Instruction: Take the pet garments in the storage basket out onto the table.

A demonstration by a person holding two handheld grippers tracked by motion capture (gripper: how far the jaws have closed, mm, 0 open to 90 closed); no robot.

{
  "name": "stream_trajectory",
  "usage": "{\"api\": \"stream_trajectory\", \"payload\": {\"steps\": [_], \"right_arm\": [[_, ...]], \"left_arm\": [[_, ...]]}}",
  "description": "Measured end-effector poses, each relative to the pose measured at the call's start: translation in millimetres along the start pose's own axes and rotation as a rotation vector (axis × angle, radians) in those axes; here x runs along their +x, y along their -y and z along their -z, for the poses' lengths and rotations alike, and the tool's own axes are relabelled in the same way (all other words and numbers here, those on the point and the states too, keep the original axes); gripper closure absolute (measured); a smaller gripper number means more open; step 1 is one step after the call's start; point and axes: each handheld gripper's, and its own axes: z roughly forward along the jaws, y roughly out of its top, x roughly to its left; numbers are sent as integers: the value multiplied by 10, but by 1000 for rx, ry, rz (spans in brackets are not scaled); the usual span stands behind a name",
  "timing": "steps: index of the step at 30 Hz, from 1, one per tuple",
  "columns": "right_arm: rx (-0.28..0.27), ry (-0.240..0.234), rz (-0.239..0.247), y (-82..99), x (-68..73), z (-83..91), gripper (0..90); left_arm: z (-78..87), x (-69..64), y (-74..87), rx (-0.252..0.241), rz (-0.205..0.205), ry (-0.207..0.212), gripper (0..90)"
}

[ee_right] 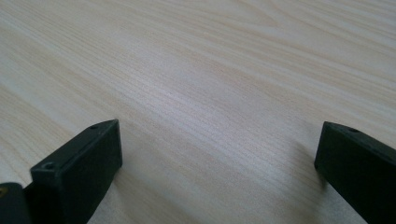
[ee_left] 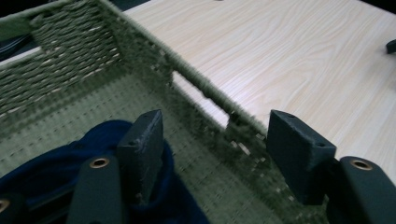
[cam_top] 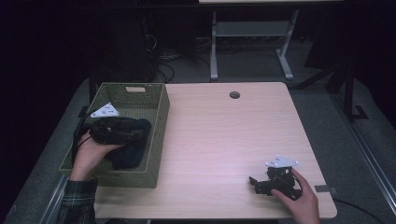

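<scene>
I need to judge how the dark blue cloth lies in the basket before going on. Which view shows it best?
The high view: the dark blue cloth lies bunched in the woven basket, partly under the left gripper. The left gripper view gives a close look at one fold beside a jaw. The right gripper view looks at the table.

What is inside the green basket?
Inside the green basket lies a dark blue cloth, bunched up. The left tool is over it, so part of the cloth and the basket floor beneath stay hidden.
</scene>
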Motion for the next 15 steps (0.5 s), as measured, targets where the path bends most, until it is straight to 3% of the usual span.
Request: {"api": "stream_trajectory", "payload": {"steps": [7,15], "right_arm": [[0,-1,-1,0,1,0,5],[0,0,-1,0,1,0,4]], "left_arm": [[125,138,89,9,16,-39,384],[133,240,176,39,29,-53,404]]}}
